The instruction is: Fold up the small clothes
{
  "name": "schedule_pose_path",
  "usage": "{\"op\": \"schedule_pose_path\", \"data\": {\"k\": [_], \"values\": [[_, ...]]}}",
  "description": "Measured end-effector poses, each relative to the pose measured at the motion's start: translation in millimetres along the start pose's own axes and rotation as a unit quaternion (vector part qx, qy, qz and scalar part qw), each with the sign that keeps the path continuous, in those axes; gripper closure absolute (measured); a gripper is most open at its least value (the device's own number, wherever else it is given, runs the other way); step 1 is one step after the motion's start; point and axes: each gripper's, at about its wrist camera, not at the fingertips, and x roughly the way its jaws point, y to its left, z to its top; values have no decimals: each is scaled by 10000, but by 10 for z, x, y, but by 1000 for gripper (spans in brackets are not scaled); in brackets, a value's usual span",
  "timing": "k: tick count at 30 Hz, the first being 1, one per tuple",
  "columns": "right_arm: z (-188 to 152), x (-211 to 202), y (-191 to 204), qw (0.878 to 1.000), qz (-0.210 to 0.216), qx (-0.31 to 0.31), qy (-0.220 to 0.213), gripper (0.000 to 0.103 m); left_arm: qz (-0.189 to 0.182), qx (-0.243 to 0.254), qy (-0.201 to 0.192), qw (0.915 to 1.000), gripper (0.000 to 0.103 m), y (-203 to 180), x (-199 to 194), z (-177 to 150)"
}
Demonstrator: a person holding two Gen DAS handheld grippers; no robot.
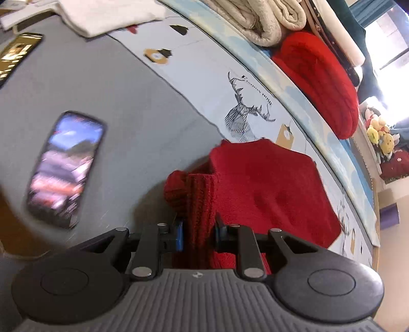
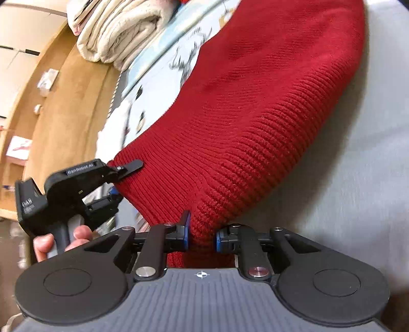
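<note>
A small red knit garment lies on the grey table and a pale printed cloth. My left gripper is shut on its ribbed edge, which bunches up between the blue pads. In the right wrist view the same red garment spreads ahead. My right gripper is shut on its ribbed hem. The left gripper shows there at the left, held by a hand, pinching the hem's other corner.
Two phones lie on the grey table. A printed pale blue cloth runs along the far side. Folded cream blankets, a folded red knit and a white cloth lie beyond. Wooden floor shows left.
</note>
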Motion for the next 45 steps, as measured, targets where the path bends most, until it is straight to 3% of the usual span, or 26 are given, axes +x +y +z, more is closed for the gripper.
{"op": "schedule_pose_path", "data": {"k": [6,9,13,18,21,24,30,32,33,34,35,37,40,42,45], "values": [[-503,-309,-51,9949,612,677,429,84,92,218,-105,9997,80,-81,-531,-152],[-475,-483,-38,9899,975,972,342,85,37,388,-252,9989,80,-382,-597,-29],[-112,-818,-96,9797,1532,1281,-200,86,-139,905,-465,9947,80,-1119,-494,198],[503,-1094,-430,9614,1879,1796,-904,87,-269,1418,-434,9886,79,-2122,55,416],[833,-1103,-712,9498,1938,2144,-1197,87,-162,1616,-302,9863,79,-2638,547,482],[1140,-1051,-1092,9361,1940,2585,-1385,87,67,1799,-148,9836,79,-2932,1019,469],[1395,-793,-1731,9131,1765,3369,-1469,87,410,1977,202,9792,78,-3151,1858,398],[1443,-648,-1862,9033,1779,3622,-1455,87,427,1914,276,9802,71,-3164,2052,400],[1458,-559,-1911,8977,1806,3764,-1411,86,366,1853,286,9816,61,-3160,2106,420],[1458,-485,-1984,8867,1856,4025,-1317,84,252,1740,296,9840,46,-3146,2148,439],[1456,-463,-2062,8769,1911,4229,-1250,83,115,1590,326,9867,38,-3121,2155,457],[1470,-412,-2078,8669,2012,4399,-1206,63,-205,1394,323,9895,17,-3092,2099,500],[1522,-579,-2090,8605,2164,4324,-1603,35,-577,1248,175,9903,15,-3034,1881,581],[1533,-807,-2018,8646,2105,4025,-2148,29,-755,1190,130,9899,14,-2962,1687,635],[1566,-1223,-1804,8836,1617,3255,-2953,25,-701,1284,-266,9889,8,-2762,1314,634]]}}
